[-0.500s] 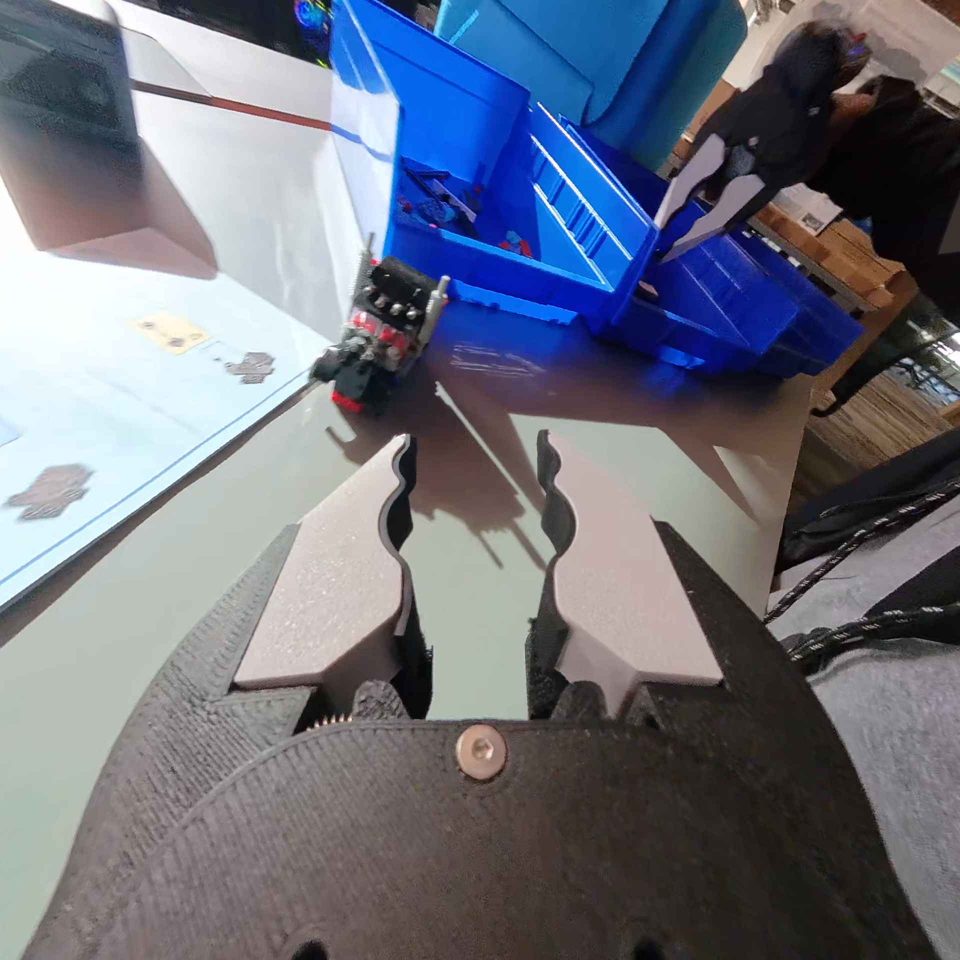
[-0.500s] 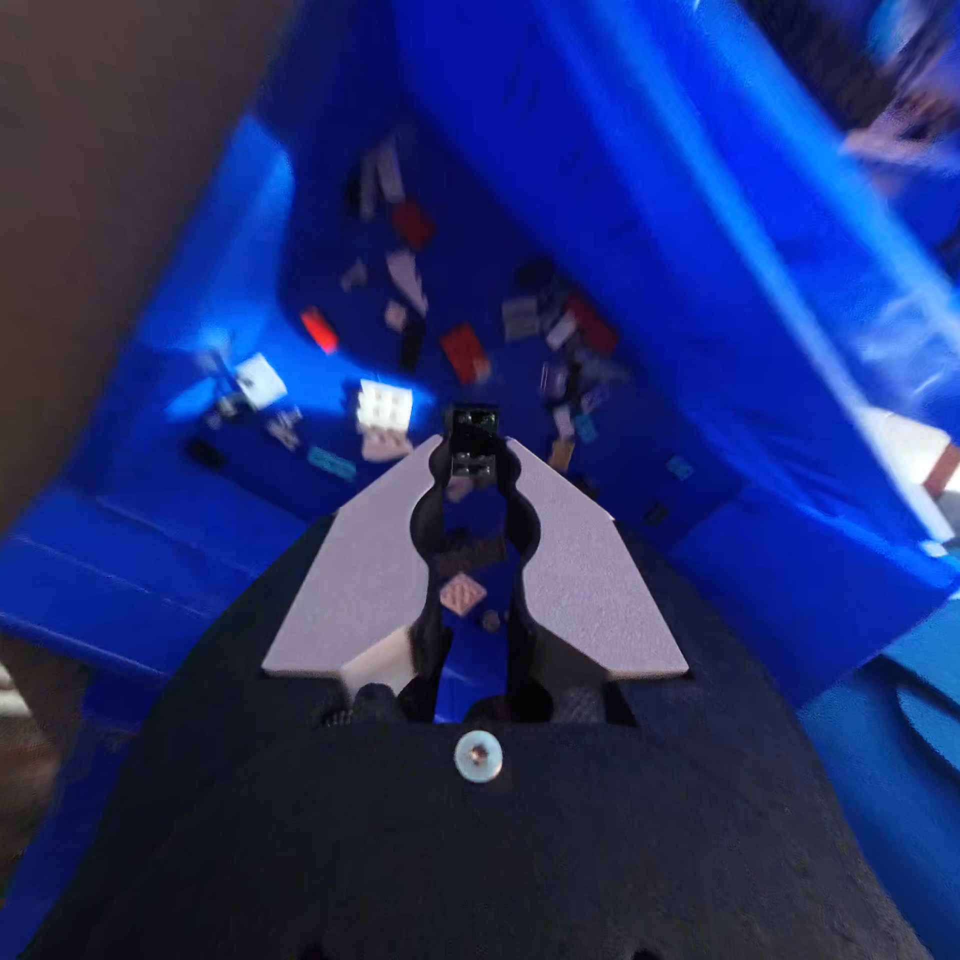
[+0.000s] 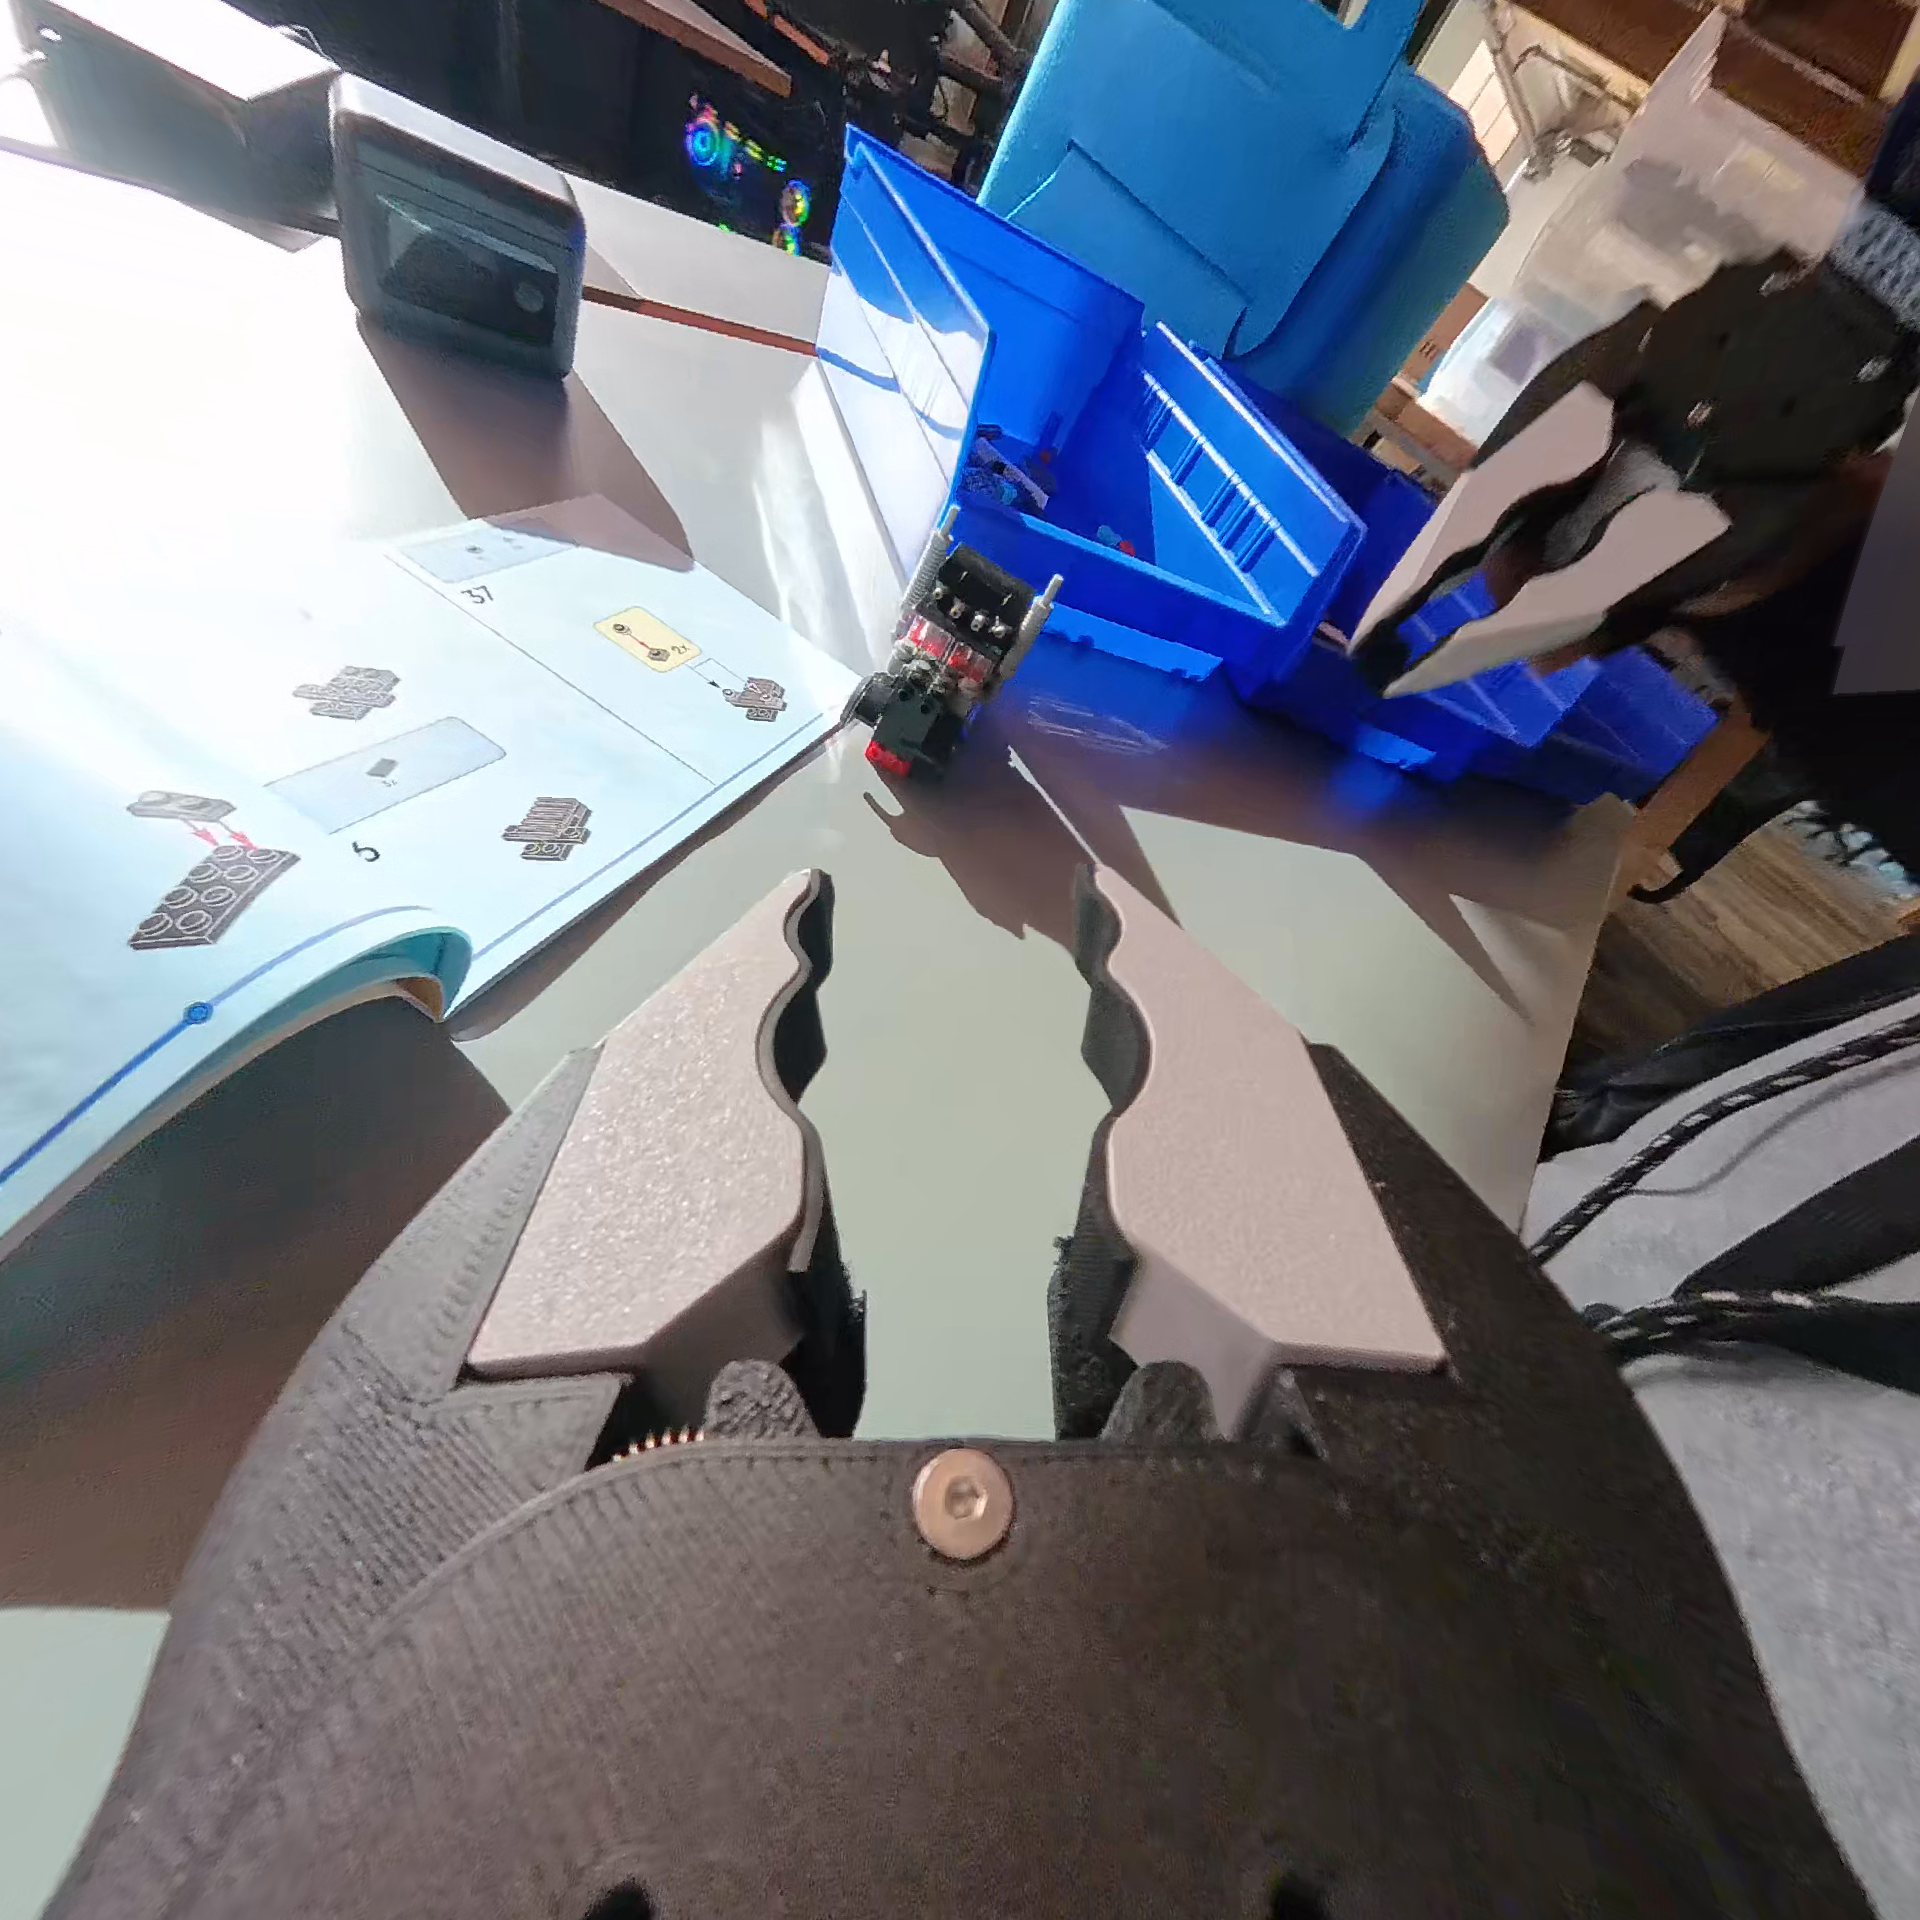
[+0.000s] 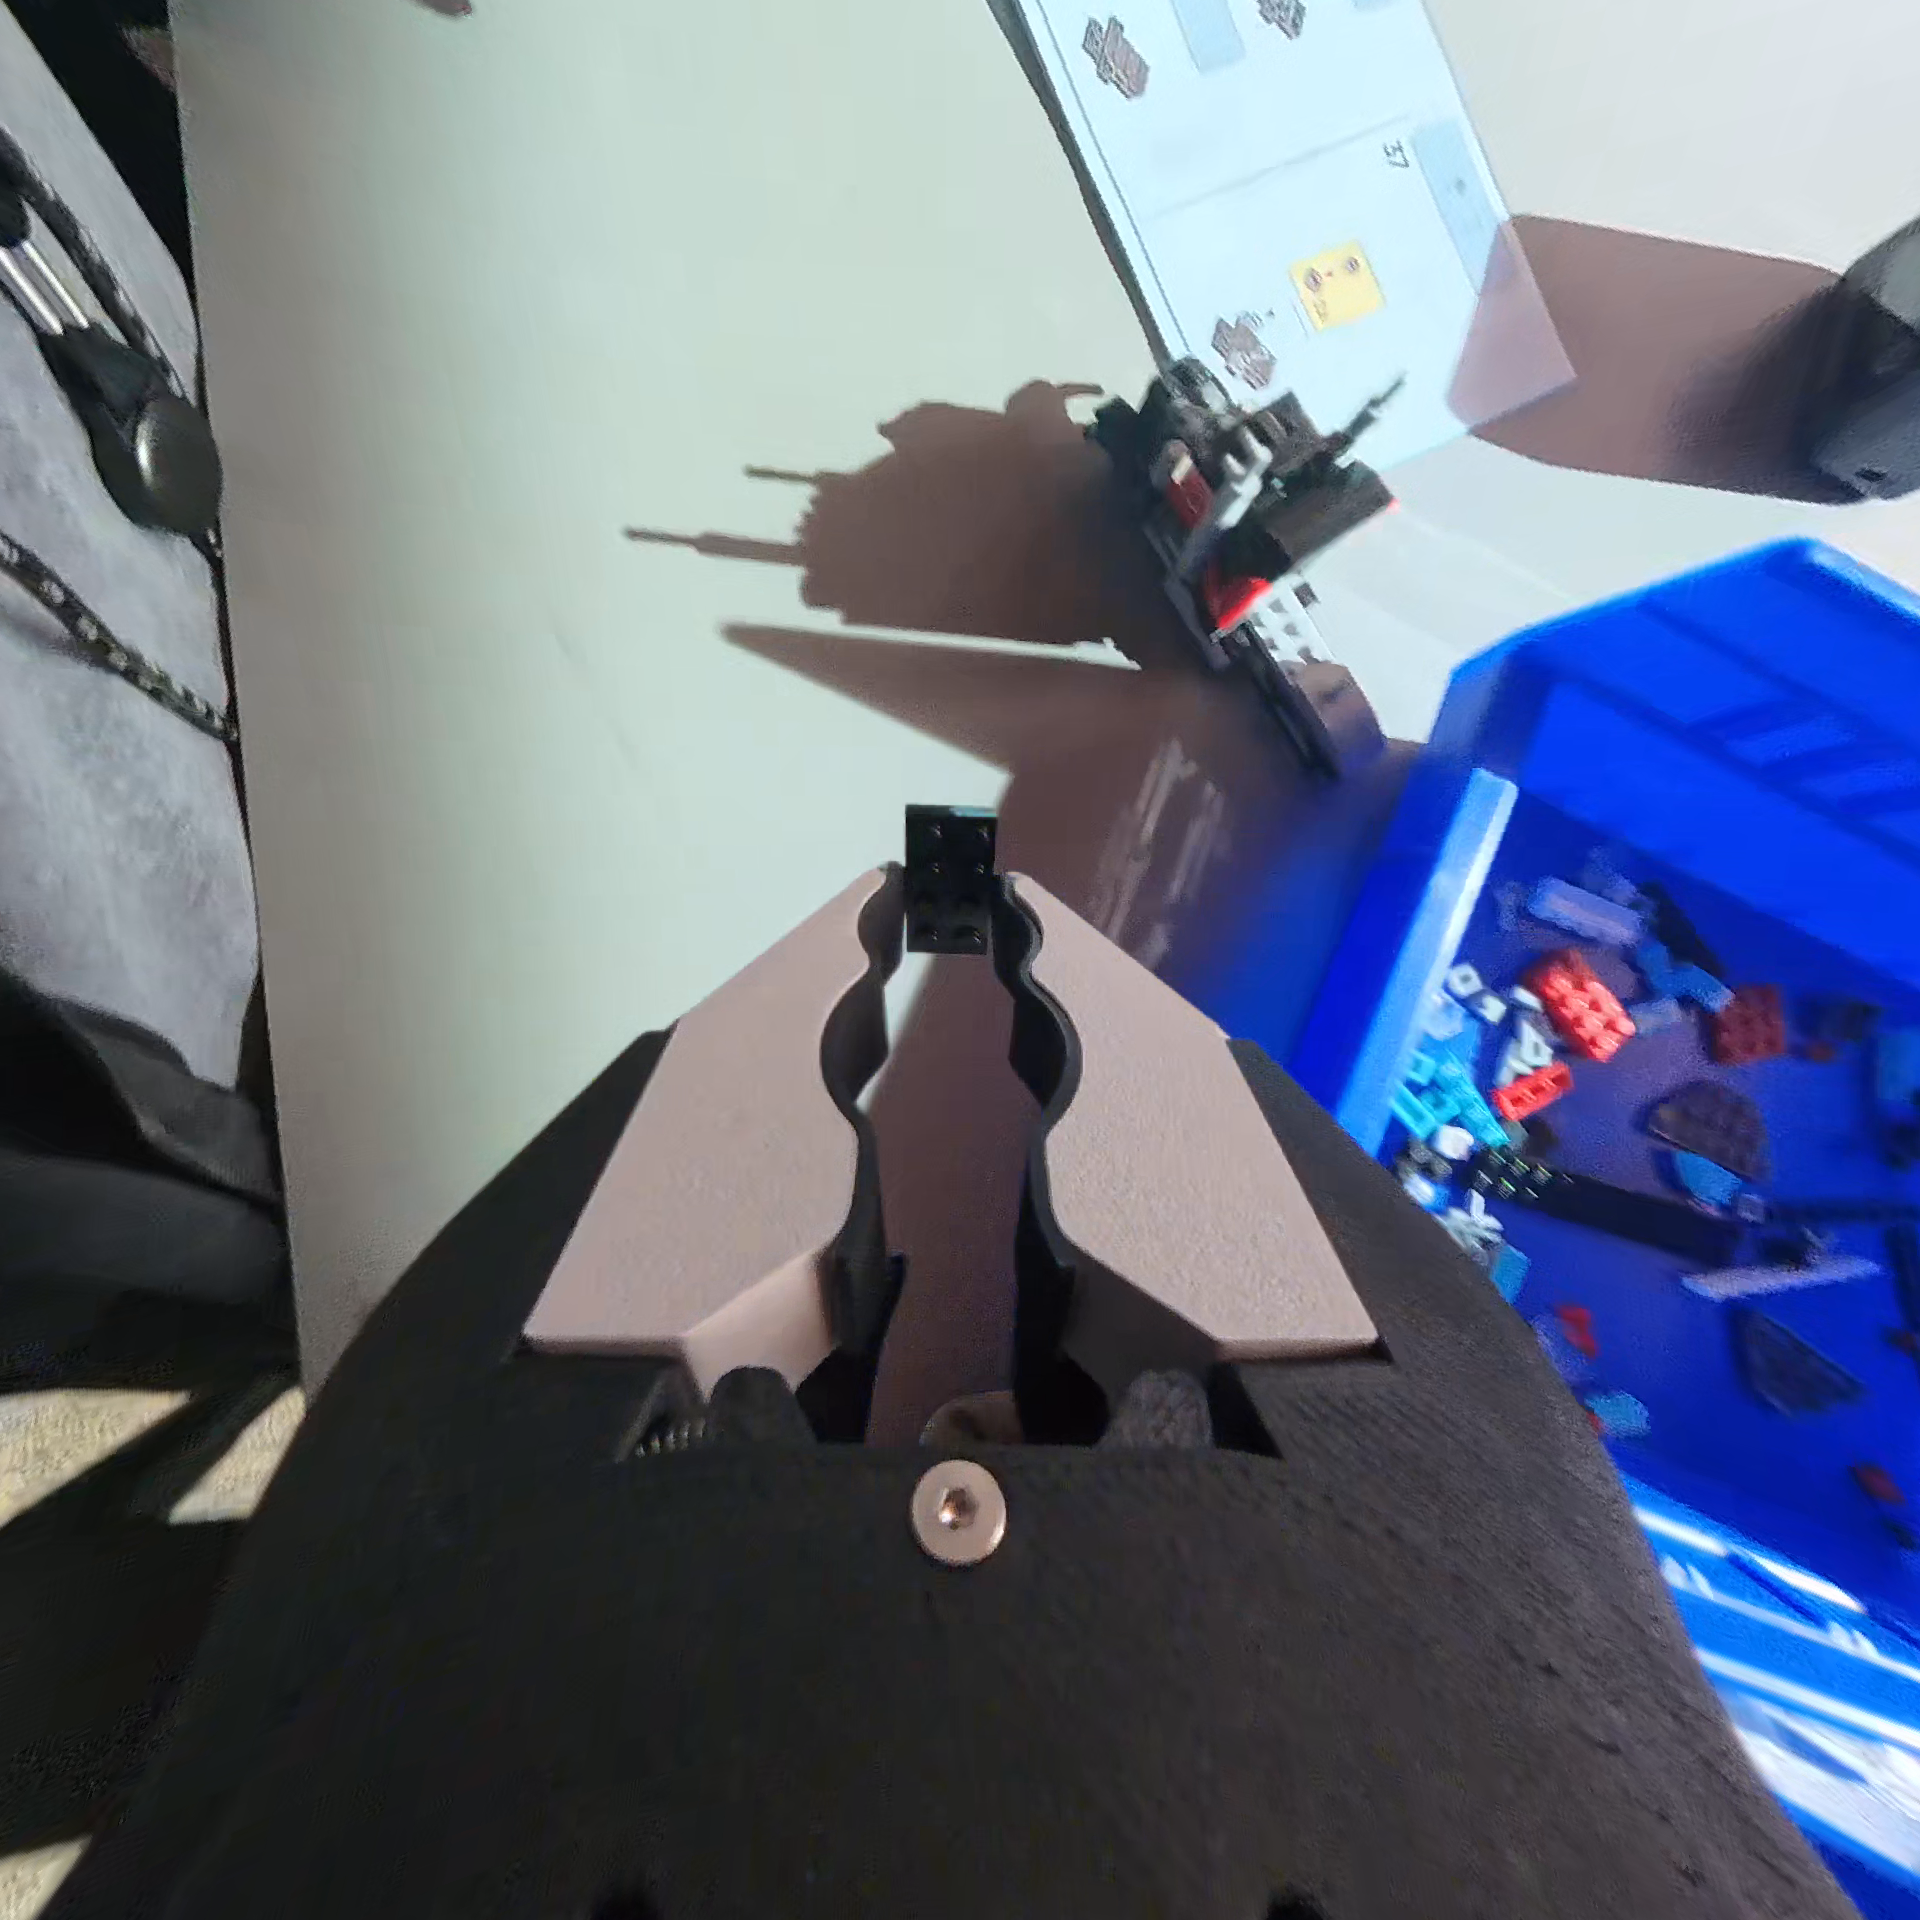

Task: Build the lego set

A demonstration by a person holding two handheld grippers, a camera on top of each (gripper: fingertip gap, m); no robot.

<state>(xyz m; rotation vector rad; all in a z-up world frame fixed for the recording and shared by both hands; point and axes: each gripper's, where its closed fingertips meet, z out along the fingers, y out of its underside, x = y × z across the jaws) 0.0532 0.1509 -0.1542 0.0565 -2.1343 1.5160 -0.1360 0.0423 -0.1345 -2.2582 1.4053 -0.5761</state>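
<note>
Fingers apart and holding nothing, your left gripper hovered over the table, facing the half-built lego model beside the instruction booklet and blue bin. From the right wrist, your right gripper pinched a black brick above the table, the model farther ahead.

dark box on table; black cords at right.
</note>
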